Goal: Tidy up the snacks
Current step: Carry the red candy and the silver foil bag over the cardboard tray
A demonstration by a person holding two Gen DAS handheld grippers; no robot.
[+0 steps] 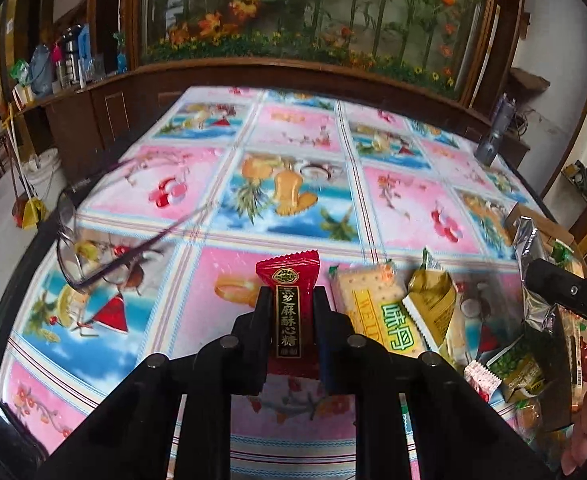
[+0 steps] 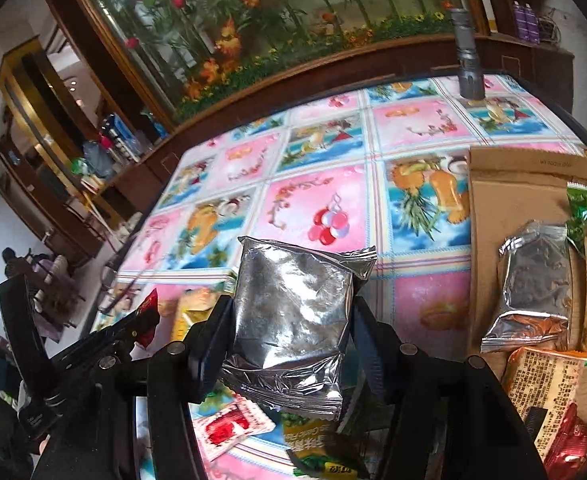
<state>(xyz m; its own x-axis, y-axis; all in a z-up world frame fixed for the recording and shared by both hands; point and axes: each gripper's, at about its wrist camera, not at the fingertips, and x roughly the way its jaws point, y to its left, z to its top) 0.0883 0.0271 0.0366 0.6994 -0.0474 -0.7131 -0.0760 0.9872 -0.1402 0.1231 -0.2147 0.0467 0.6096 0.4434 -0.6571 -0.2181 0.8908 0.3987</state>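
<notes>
**Both grippers loaded above the snack pile**

We see the left gripper (image 1: 289,300) clenched on a red sesame candy (image 1: 290,312), its long axis running along the fingers. The right gripper (image 2: 289,312) grips a silver foil packet (image 2: 293,316), held upright above the table. The cardboard box (image 2: 513,200) lies to the right gripper's right, so we judge that arm nearer; the box's depth is unclear.

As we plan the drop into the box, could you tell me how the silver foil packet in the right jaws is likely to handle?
The silver foil packet looks puffy and creased, so probably light and compliant. Its glossy film may slip, though the right gripper pinches both sides. Its crimped lower end sags, suggesting floppy edges.
</notes>
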